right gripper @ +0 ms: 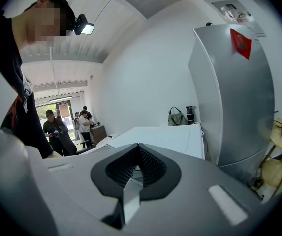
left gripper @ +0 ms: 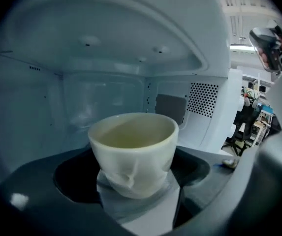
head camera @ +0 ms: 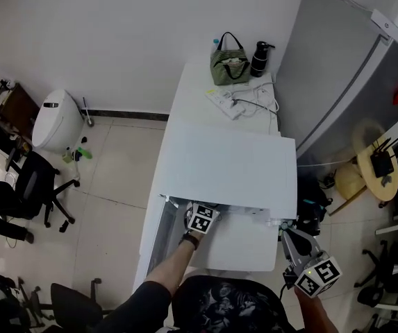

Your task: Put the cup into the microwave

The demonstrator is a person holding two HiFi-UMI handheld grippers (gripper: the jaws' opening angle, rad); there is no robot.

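Your cup [left gripper: 133, 151]: cream, smooth, low sheen, looks ceramic, with one crumpled-looking crease in the wall. Microwave [left gripper: 106, 48] cavity: pale painted metal, glossy enough to throw reflections; the right wall has a perforated panel [left gripper: 204, 100]. From your head view its top reads plain white, smooth, matt. Left gripper [left gripper: 136, 195] jaws: dark matt plastic, with a lighter grey smooth pad under the cup. Right gripper [right gripper: 136, 173]: grey matt plastic shell, black ribbed lining inside the jaws. Fridge [head camera: 337, 82]: silver metal, satin finish. Bag [head camera: 229, 62]: green cloth. Flask [head camera: 260, 58]: black, slight shine. Table [head camera: 199, 89]: white, smooth. Floor [head camera: 115, 172]: pale tiles, faint gloss.
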